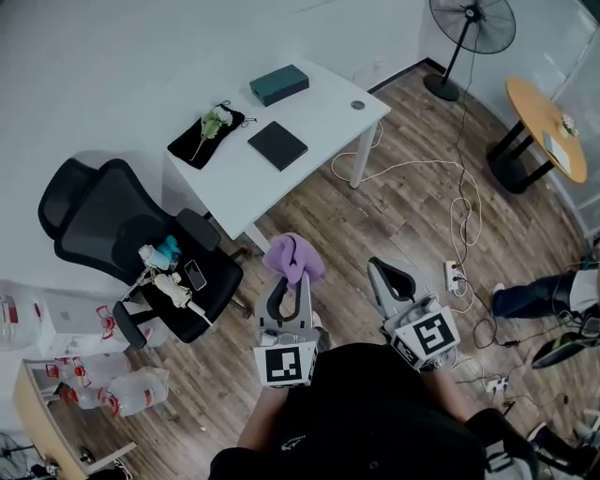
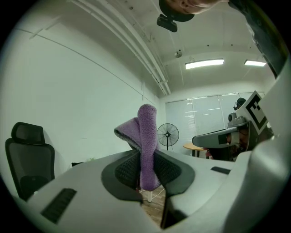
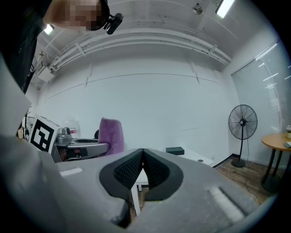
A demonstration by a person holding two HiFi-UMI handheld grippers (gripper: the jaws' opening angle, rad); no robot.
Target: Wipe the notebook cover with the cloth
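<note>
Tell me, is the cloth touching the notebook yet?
No, the cloth sits clamped in the left gripper, far from the notebook on the table.

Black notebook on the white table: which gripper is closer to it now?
Left. The left gripper, clamping the purple cloth, is over the floor, short of the table and the notebook; the right gripper, shut and empty, sits farther off.

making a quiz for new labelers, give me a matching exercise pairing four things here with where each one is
1 purple cloth
2 notebook
3 teal box
4 standing fan

a on the wooden floor
b flat near the middle of the white table
c clamped in the left gripper
d by the table's wall-side edge

Pairs: 1-c, 2-b, 3-d, 4-a
</note>
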